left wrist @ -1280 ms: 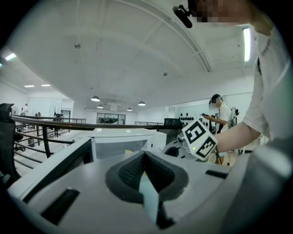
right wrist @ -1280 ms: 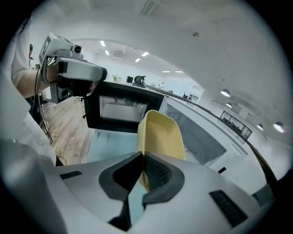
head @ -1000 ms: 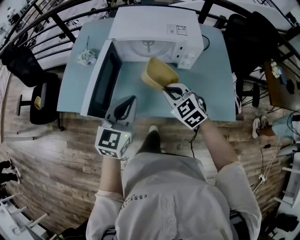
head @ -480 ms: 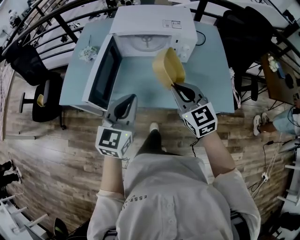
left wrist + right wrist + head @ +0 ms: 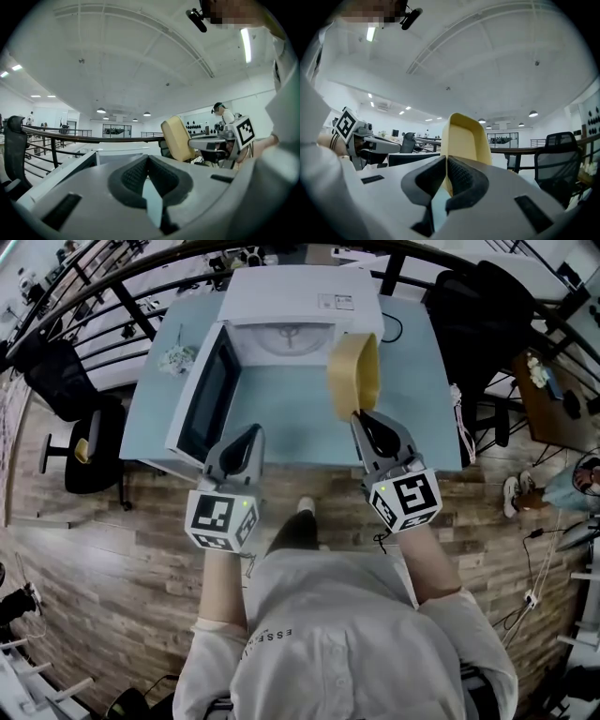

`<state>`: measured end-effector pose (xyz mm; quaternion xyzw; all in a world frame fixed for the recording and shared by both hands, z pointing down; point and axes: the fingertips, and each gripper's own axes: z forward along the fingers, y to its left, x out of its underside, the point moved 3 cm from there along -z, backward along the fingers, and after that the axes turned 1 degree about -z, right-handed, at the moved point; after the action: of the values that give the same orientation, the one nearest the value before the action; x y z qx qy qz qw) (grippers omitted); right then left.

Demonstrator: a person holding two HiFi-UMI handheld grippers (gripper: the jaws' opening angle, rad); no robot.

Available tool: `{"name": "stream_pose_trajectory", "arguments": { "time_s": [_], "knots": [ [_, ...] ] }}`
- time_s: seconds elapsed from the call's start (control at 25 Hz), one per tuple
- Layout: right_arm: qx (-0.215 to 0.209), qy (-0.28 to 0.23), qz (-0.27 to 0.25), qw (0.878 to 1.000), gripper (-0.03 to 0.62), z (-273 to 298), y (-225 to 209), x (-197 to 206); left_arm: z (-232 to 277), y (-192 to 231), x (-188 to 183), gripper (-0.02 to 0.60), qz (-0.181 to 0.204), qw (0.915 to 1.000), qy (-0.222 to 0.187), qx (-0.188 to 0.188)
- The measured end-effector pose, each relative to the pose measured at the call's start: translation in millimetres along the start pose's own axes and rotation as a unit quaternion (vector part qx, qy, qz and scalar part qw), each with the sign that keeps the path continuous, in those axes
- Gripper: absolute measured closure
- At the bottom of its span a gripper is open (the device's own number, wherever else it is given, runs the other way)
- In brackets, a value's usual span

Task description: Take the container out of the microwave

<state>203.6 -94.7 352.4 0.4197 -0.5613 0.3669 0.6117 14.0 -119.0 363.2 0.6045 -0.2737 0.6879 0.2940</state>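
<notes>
In the head view the white microwave [image 5: 300, 306] stands at the back of the pale blue table [image 5: 281, 418], its door [image 5: 202, 395] swung open to the left. My right gripper [image 5: 358, 414] is shut on the rim of the yellow container [image 5: 354, 374], which hangs tipped on edge in front of the microwave's right side. The right gripper view shows the container [image 5: 465, 136] upright between the closed pads of that gripper [image 5: 446, 161]. My left gripper [image 5: 249, 435] hovers near the table's front edge, shut and empty [image 5: 148, 161]. From it, the container [image 5: 177, 139] is seen at the right.
A small bunch of flowers [image 5: 174, 356] lies on the table left of the door. Black office chairs [image 5: 70, 404] [image 5: 487, 324] stand on either side, a dark railing [image 5: 122, 277] runs behind, and a cable [image 5: 398, 324] trails by the microwave. Wooden floor lies below.
The right gripper has lifted the container up and to the right, away from the microwave opening, and turned it onto its edge. The left gripper has risen a little.
</notes>
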Motion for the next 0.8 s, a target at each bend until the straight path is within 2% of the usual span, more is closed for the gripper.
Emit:
{"name": "stream_pose_trajectory", "arguments": {
  "time_s": [0.2, 0.48, 0.8],
  "knots": [
    [0.004, -0.014, 0.001, 1.000, 0.568, -4.6, -3.5, -4.9, 2.2, -2.4, -3.7, 0.588, 0.002, 1.0000, 0.001, -0.004],
    [-0.014, -0.023, 0.005, 1.000, 0.569, -1.4, -3.4, -12.2, 5.1, 1.2, -12.1, 0.588, -0.006, 0.9999, -0.002, -0.012],
    [-0.002, -0.024, 0.000, 1.000, 0.569, 9.3, -8.2, -12.2, 13.8, 7.8, -17.7, 0.588, -0.002, 0.9999, -0.005, -0.008]
  ]
}}
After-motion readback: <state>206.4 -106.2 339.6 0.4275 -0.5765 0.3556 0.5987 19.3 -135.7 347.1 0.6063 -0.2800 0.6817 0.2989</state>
